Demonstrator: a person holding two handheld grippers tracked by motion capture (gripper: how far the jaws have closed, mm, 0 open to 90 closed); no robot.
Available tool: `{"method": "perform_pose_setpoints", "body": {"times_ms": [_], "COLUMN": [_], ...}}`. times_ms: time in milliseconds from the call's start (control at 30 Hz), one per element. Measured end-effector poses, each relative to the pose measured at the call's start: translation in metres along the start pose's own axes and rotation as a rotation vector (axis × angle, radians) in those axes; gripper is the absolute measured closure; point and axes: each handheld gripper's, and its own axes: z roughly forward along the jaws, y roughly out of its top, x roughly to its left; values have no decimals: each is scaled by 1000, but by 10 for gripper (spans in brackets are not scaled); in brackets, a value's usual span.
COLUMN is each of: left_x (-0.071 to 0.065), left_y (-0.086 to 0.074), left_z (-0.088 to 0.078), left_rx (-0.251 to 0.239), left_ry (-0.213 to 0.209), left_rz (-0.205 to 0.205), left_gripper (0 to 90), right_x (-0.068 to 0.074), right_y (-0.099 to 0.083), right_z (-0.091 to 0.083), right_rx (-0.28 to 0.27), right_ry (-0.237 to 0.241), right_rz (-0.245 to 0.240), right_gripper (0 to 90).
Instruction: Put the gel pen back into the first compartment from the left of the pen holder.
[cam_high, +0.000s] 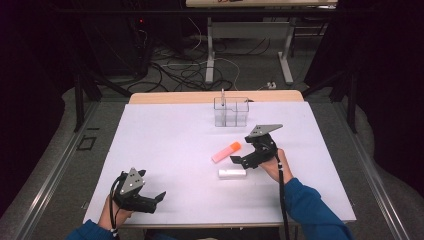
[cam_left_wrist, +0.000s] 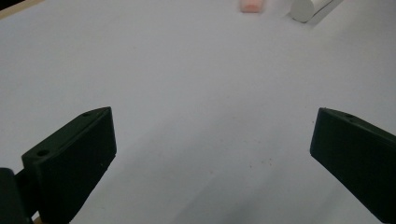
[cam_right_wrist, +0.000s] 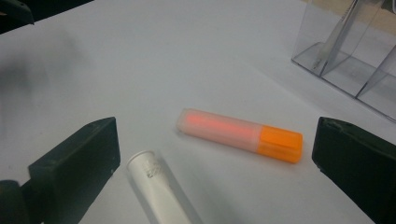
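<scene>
The right gripper (cam_high: 239, 161), jaws wide apart, hovered between the orange highlighter (cam_high: 226, 151) and the white tube (cam_high: 232, 173) (both lying flat, well nearer than the clear organizer (cam_high: 231, 111)).

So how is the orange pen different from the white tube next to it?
The orange highlighter is see-through pink with a bright orange cap and flat sides; the white tube is plain white and round. From above, the highlighter lies slanted, while the tube lies straight across the table. Both lie flat on the white table, untouched.
</scene>
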Motion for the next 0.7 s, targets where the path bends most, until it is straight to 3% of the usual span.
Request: {"method": "perform_pose_setpoints", "body": {"times_ms": [67,333,467,500,700], "left_x": [0,0,0,0,0], "left_y": [0,1,0,0,0], "left_z": [0,0,0,-1,0], "left_rx": [0,13,15,16,7], "left_ry": [1,0,-1,-2,1], "left_rz": [0,4,5,6,2], "left_gripper": [3,3,3,3,4], "right_x": [2,8,13,14,21], "right_y": [-3,-18,-25,-26,-40], "right_z": [-2,-9,-15,-18,-28], "right_rx": [-11,47,31,50,24], "right_ry": [-1,9,0,4,-18], "right_rz": [1,3,-17,-18,-5], "right_gripper": [4,0,0,0,0]}}
